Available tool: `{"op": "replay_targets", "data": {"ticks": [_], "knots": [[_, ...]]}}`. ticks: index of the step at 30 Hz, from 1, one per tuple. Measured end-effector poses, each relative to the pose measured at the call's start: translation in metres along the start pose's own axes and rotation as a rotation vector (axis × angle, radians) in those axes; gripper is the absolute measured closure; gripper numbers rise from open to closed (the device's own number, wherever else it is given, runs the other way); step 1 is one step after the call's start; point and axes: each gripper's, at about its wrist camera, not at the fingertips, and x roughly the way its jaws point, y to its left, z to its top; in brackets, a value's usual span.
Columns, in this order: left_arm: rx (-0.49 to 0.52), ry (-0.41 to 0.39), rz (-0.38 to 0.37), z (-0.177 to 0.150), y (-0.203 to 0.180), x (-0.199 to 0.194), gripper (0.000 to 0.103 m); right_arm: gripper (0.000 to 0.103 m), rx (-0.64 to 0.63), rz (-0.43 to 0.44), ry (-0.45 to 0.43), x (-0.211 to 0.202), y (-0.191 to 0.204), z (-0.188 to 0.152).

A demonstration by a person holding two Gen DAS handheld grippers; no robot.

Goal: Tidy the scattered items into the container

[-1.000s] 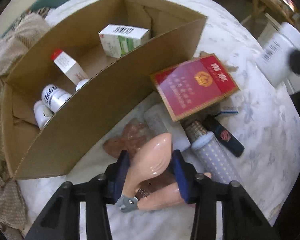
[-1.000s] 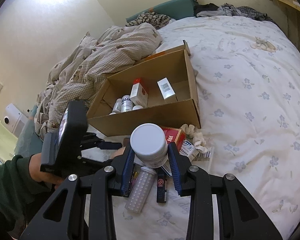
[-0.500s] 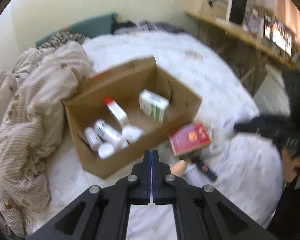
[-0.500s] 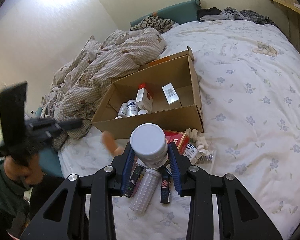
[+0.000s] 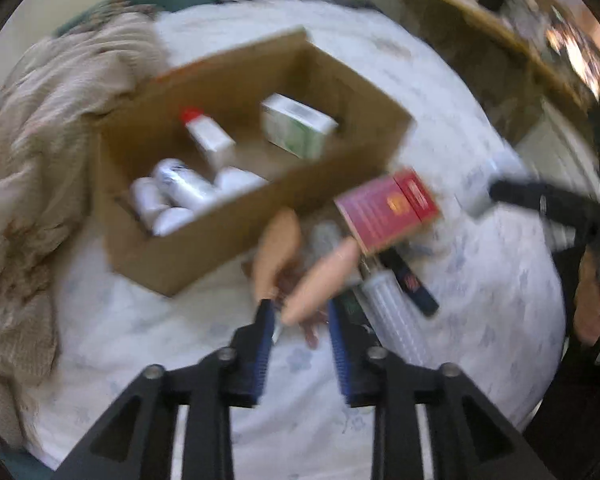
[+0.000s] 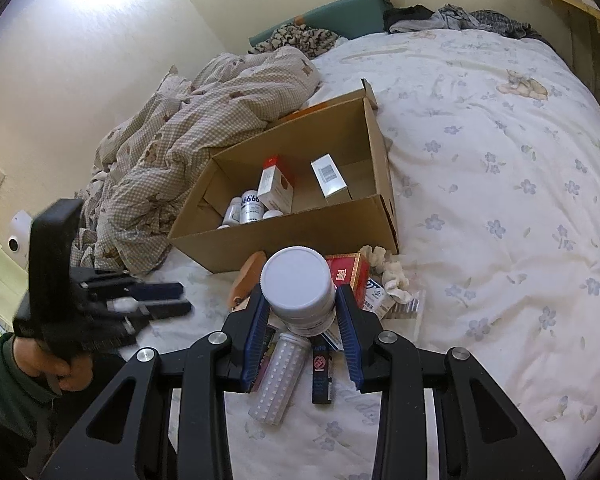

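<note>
An open cardboard box [image 6: 284,236] stands on the bed and holds white bottles and small cartons. In front of it lie a red box [image 6: 346,274], a clear studded tube [image 6: 280,376], a black tube [image 6: 322,372] and a beige rubbery item [image 6: 248,276]. My right gripper [image 6: 300,312] is shut on a white-lidded bottle [image 6: 298,284], held above this pile. The left wrist view is blurred. There my left gripper [image 5: 300,324] stands open just short of the beige item [image 5: 320,276], with the box [image 5: 204,240] beyond it. The left gripper [image 6: 180,300] grips nothing.
A checked quilt [image 6: 204,128] is bunched against the box's left side. A crumpled white cloth [image 6: 388,268] and a blister pack [image 6: 404,308] lie right of the pile. The flowered sheet [image 6: 500,200] stretches right. A wooden shelf [image 5: 480,40] runs beyond the bed.
My left gripper let go of the beige item, rose shut, and now is back low beside it, open. The right gripper kept the bottle, hardly moving.
</note>
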Motion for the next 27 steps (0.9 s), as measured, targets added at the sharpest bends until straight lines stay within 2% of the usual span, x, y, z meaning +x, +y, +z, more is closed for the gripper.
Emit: {"op": "replay_targets", "data": {"ticks": [1, 4, 8, 11, 14, 15, 16, 18, 20, 23, 27], "knots": [[0.027, 0.012, 0.001, 0.002, -0.006, 0.008, 0.060, 0.066, -0.002, -0.001, 0.002, 0.001, 0.000, 0.000], [0.108, 0.048, 0.005, 0.007, -0.026, 0.030, 0.059, 0.066, -0.005, -0.003, 0.004, 0.002, 0.000, 0.000], [0.114, 0.088, -0.010, 0.022, -0.026, 0.056, 0.059, 0.066, -0.010, -0.006, 0.005, 0.002, 0.000, 0.000], [0.116, 0.104, 0.030, 0.028, -0.024, 0.073, 0.059, 0.066, -0.012, -0.008, 0.012, 0.004, -0.001, -0.001], [0.096, 0.118, -0.018, 0.031, -0.020, 0.083, 0.059, 0.066, -0.006, -0.002, 0.019, 0.006, -0.001, -0.001], [0.092, 0.120, -0.037, 0.032, -0.019, 0.085, 0.063, 0.066, 0.000, 0.006, 0.021, 0.007, -0.002, -0.001], [0.097, 0.108, -0.045, 0.032, -0.019, 0.084, 0.068, 0.066, 0.010, 0.015, 0.022, 0.007, -0.003, 0.000], [0.112, 0.080, -0.015, 0.031, -0.019, 0.076, 0.074, 0.066, 0.010, 0.012, 0.021, 0.008, -0.003, 0.000], [0.127, 0.051, 0.014, 0.031, -0.019, 0.068, 0.075, 0.066, 0.009, 0.013, 0.020, 0.007, -0.003, 0.000], [0.101, -0.004, 0.015, 0.028, -0.012, 0.039, 0.078, 0.066, 0.002, 0.015, 0.020, 0.006, -0.001, -0.001], [-0.036, -0.143, -0.040, 0.014, 0.010, -0.020, 0.080, 0.066, 0.009, 0.041, 0.020, 0.002, 0.003, 0.001]]}}
